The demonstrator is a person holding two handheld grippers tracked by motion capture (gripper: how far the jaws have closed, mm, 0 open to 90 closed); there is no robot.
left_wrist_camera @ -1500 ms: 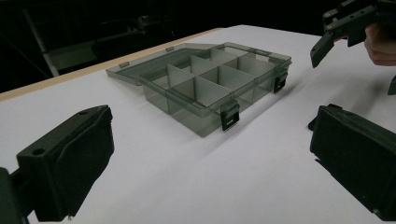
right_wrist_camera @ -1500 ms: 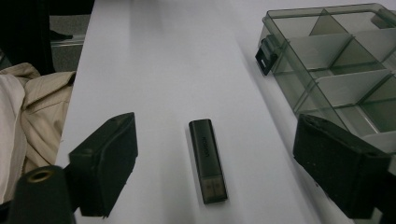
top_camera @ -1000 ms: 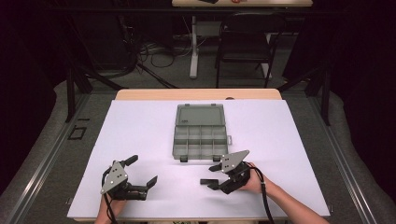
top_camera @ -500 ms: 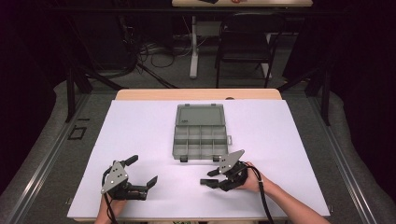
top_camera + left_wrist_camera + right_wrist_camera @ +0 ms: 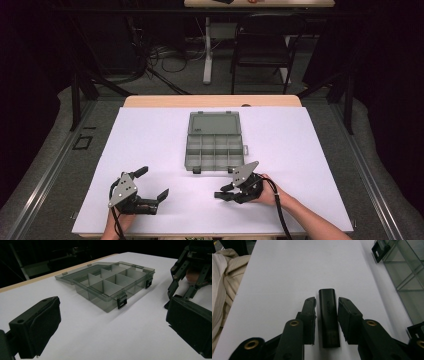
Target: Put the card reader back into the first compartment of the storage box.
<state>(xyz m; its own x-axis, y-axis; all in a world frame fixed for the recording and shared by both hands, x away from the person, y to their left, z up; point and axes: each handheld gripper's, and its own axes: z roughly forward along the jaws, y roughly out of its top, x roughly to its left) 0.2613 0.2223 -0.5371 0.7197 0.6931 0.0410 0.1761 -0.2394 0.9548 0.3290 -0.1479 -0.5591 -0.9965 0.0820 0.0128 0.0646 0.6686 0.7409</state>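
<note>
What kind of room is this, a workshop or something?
Probably a lab or recording studio, not a home. A table covered in plain white stands between dark curtains, loose cables run over the floor behind it, and a person works with a hand-held gripper in each hand.

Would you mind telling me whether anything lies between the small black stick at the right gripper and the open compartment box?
Nothing visible does. The black stick lies flat between the jaws of the right gripper, which have just been closing on it with small gaps left. From there to the open compartment box there is bare white table.
</note>
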